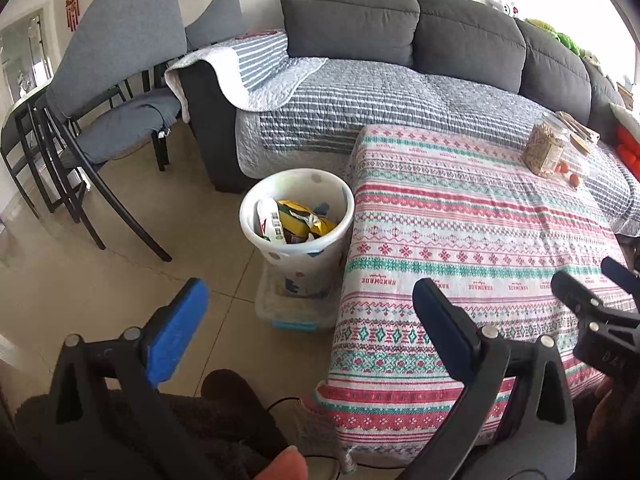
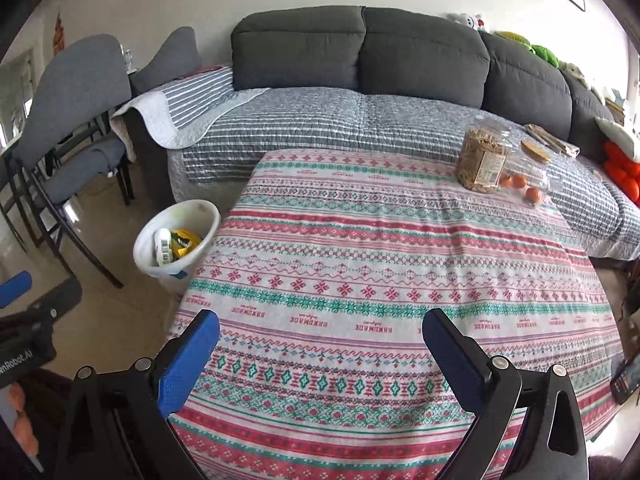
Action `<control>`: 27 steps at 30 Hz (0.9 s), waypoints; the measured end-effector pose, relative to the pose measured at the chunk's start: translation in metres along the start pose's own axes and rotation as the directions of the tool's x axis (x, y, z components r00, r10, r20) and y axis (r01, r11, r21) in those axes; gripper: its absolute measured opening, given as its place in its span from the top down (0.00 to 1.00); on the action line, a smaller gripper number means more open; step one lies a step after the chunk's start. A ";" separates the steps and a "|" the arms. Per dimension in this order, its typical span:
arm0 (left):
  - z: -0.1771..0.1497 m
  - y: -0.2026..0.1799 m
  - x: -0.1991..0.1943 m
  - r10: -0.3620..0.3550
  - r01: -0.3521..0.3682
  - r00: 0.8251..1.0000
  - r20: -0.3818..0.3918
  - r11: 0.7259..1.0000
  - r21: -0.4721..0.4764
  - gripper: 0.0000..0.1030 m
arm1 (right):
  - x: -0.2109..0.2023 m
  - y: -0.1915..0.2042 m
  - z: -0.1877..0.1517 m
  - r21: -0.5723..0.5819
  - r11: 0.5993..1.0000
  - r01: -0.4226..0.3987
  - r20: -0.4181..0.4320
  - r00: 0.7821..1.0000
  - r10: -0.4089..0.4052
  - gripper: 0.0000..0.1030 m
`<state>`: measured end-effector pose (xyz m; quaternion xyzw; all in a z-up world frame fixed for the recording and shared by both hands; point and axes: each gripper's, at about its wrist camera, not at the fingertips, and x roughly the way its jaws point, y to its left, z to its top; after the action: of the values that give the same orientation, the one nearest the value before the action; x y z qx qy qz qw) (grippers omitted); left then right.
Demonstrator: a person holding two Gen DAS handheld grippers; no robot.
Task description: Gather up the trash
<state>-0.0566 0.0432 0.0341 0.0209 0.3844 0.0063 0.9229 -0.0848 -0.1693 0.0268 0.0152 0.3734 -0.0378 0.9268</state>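
Trash fills the bin; both jaws gape wide (holding nothing).

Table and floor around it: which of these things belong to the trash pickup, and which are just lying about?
Part of the job:
- white bin on the floor beside the table, wrappers already inside
- left gripper and right gripper, both open and empty

Just lying about:
- jar of snacks on the patterned tablecloth
- small oranges beside the jar
- sofa
- grey chairs

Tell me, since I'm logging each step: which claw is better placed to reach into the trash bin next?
Left, probably. The left claw hangs open with the white bin just ahead of it, while the right claw is open over the patterned tablecloth, bin off to its side.
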 end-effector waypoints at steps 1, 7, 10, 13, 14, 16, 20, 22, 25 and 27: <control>0.000 0.000 0.001 -0.002 0.002 1.000 -0.004 1.000 0.001 0.01 | 0.000 0.000 0.001 -0.002 1.000 0.004 0.004 1.000 -0.004 0.00; -0.004 -0.003 0.005 -0.019 0.019 0.999 -0.028 1.000 0.009 0.01 | 0.005 0.001 0.002 0.009 1.000 -0.012 -0.010 1.000 0.012 0.00; -0.005 -0.004 0.007 -0.018 0.019 0.999 -0.030 1.000 0.020 0.01 | 0.007 0.002 0.002 0.010 1.000 -0.014 -0.015 1.000 0.014 0.00; -0.006 -0.003 0.008 -0.022 0.022 0.999 -0.037 1.000 0.019 0.01 | 0.007 0.002 0.000 0.009 1.000 -0.018 -0.016 1.000 0.018 0.00; -0.006 -0.003 0.008 -0.023 0.023 0.999 -0.039 1.000 0.019 0.01 | 0.007 0.003 0.000 0.008 1.000 -0.017 -0.016 1.000 0.017 0.00; -0.006 -0.003 0.008 -0.025 0.026 0.999 -0.041 1.000 0.018 0.01 | 0.007 0.003 0.000 0.009 1.000 -0.018 -0.015 1.000 0.018 0.00; -0.007 -0.003 0.009 -0.030 0.032 0.999 -0.043 0.999 0.025 0.01 | 0.006 0.002 -0.001 0.013 1.000 -0.018 -0.014 1.000 0.018 0.00; -0.007 -0.004 0.009 -0.031 0.032 0.999 -0.043 0.999 0.029 0.01 | 0.006 0.002 -0.001 0.012 1.000 -0.019 -0.016 1.000 0.019 0.00; -0.008 -0.005 0.010 -0.033 0.035 0.998 -0.047 0.999 0.033 0.01 | 0.006 0.002 -0.002 0.012 1.000 -0.019 -0.013 1.000 0.019 0.00; -0.007 -0.005 0.010 -0.034 0.036 0.998 -0.047 0.999 0.033 0.01 | 0.006 0.002 -0.001 0.013 1.000 -0.017 -0.012 1.000 0.018 0.00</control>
<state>-0.0545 0.0390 0.0214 0.0298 0.4062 -0.0159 0.9131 -0.0816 -0.1680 0.0220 0.0246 0.3788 -0.0320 0.9246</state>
